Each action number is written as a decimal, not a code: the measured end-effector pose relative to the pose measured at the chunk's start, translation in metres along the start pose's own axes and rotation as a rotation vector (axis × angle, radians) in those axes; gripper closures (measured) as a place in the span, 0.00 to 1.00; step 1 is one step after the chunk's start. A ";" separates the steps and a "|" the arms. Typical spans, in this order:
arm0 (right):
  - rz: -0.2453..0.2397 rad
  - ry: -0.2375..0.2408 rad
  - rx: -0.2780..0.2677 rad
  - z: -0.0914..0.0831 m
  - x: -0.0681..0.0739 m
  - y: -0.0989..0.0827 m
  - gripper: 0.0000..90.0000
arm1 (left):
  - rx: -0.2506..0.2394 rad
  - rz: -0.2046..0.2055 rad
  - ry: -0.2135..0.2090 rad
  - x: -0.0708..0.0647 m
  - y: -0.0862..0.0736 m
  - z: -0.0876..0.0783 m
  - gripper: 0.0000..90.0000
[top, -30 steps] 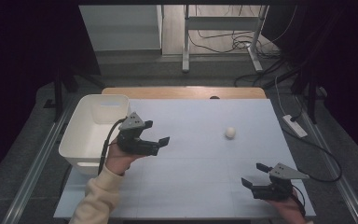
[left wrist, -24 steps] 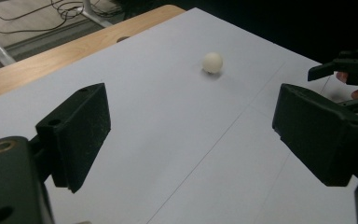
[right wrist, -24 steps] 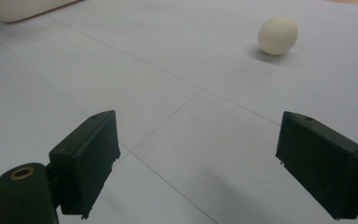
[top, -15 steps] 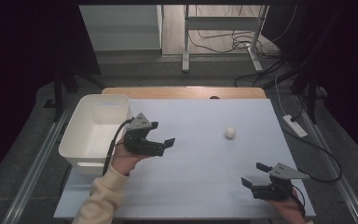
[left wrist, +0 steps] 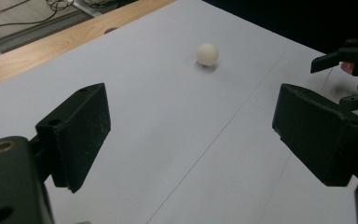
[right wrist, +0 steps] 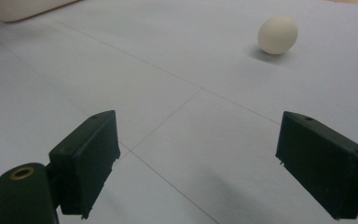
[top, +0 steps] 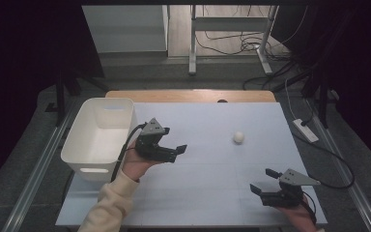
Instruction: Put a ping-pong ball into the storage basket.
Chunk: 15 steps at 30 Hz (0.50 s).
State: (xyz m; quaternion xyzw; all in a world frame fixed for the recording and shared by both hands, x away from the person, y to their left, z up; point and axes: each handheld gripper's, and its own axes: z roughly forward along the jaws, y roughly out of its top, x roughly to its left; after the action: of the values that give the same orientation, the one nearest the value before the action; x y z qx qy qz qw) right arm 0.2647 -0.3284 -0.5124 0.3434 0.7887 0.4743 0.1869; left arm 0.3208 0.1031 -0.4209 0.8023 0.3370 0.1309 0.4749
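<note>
From above our side we look forward and down over the whole table. Our two gripper cameras sit low, close to the white surface, looking along it. All three views share the egg.

A white tub sits at the table's left edge; cables trail across the floor beyond.
</note>
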 end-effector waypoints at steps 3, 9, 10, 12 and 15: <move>-0.001 0.000 0.000 0.000 0.000 0.000 0.15 | 0.004 0.000 -0.003 -0.001 0.000 0.003 0.14; -0.001 0.000 0.001 0.000 0.000 0.000 0.15 | 0.013 0.003 -0.009 -0.002 0.001 0.009 0.14; -0.001 0.000 0.001 0.000 0.000 0.000 0.15 | 0.014 0.003 -0.011 -0.002 0.001 0.010 0.14; -0.001 0.000 0.002 0.000 0.000 0.000 0.15 | 0.016 0.003 -0.013 -0.002 0.001 0.012 0.14; -0.001 0.000 0.003 0.000 0.000 0.000 0.15 | 0.020 0.005 -0.016 -0.003 0.001 0.015 0.14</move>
State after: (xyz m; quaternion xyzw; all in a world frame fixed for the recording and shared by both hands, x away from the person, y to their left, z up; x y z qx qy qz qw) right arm 0.2648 -0.3282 -0.5126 0.3432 0.7895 0.4733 0.1867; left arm 0.3269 0.0904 -0.4272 0.8088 0.3325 0.1224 0.4694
